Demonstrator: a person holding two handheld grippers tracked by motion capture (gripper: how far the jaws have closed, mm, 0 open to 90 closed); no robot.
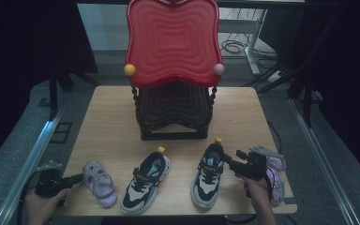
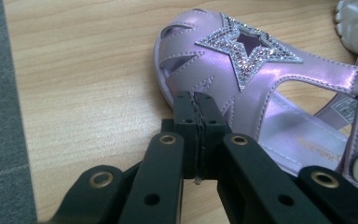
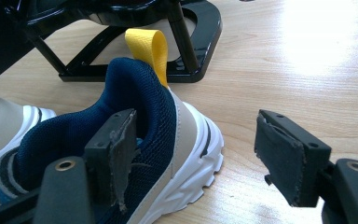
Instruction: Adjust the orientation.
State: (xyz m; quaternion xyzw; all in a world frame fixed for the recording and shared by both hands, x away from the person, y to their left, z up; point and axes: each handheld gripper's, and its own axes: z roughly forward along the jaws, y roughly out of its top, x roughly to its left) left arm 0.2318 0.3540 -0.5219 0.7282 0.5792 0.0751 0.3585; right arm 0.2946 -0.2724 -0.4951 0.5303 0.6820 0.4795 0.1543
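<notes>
High view: four shoes line the near edge of the worktop (image 1: 117,117) — two navy sneakers, two lilac sandals. Left gripper (image 1: 77,178), jaws pressed together and empty, noses the left sandal's (image 1: 99,183) toe. Right gripper (image 1: 227,158) gapes wide around the right sneaker's (image 1: 208,175) heel, one pad inside the collar.

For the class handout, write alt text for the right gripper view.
The right gripper stands open around the heel of a navy sneaker with a yellow pull loop, one jaw inside the collar. Behind it, a black rack base rests on the wooden table.
</notes>
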